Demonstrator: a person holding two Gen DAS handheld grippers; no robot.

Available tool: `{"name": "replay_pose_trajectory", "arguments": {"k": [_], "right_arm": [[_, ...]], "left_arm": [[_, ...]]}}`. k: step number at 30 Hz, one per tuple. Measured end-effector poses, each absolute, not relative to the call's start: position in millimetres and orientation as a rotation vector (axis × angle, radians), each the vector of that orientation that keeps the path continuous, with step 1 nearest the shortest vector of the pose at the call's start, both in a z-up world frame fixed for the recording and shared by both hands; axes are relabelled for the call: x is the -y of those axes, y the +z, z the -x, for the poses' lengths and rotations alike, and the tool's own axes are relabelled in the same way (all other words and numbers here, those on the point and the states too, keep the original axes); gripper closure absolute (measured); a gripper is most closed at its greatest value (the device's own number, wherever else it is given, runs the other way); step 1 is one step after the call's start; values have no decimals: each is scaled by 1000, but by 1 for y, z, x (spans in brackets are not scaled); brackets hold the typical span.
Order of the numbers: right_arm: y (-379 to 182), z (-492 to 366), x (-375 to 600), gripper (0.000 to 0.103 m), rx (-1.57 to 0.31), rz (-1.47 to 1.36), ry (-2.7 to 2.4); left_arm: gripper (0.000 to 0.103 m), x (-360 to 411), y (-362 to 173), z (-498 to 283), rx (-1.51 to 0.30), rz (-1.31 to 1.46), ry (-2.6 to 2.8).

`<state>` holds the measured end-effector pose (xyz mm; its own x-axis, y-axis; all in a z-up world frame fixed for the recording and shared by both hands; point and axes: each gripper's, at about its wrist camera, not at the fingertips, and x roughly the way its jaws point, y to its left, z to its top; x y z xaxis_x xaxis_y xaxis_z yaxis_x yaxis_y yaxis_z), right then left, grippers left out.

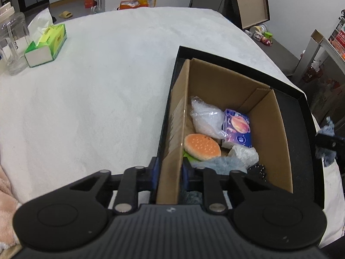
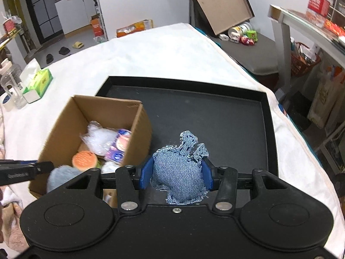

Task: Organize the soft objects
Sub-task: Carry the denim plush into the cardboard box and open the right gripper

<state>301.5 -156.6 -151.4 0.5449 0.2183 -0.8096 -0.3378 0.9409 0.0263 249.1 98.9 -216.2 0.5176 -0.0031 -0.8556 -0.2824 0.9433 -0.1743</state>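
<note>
Right wrist view: above the black tray point(image 2: 215, 112) on the white bench point(image 2: 151, 49), I brace the cardboard box point(image 2: 138, 133) wall with my clenched left tongs point(image 1: 169, 172) and should carry the denim apple pouch point(image 2: 179, 172), clamped in my right tongs point(image 2: 175, 172), leftward over the rim before releasing.

The apple-shaped pouch point(image 2: 179, 172) was of blue denim with frayed edges. The box point(image 1: 217, 86) was of matt brown cardboard, the tray point(image 2: 215, 112) matt black, the table cover point(image 1: 97, 97) soft white cloth.

Lived-in home room, slippers point(image 2: 77, 44) on floor, cluttered shelves point(image 2: 323, 15), cupboards point(image 2: 73, 4)
</note>
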Motion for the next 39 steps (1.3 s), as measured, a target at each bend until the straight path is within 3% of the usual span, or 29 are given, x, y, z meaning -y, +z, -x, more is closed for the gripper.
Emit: {"name": "replay_pose_trajectory", "arguments": {"k": [5,17,39], "right_arm": [[-141,-299,145,56,-926,145,350],[-125,-290,111,56,-897,183,394],[-151,-294,48,56,-955,184,452]], "left_arm": [[90,-99,-217,-246,-1025,325,153],[90,-104,-217,-242,-1011,354,128],[90,-115,-222,-241,-1009,409,99]]}}
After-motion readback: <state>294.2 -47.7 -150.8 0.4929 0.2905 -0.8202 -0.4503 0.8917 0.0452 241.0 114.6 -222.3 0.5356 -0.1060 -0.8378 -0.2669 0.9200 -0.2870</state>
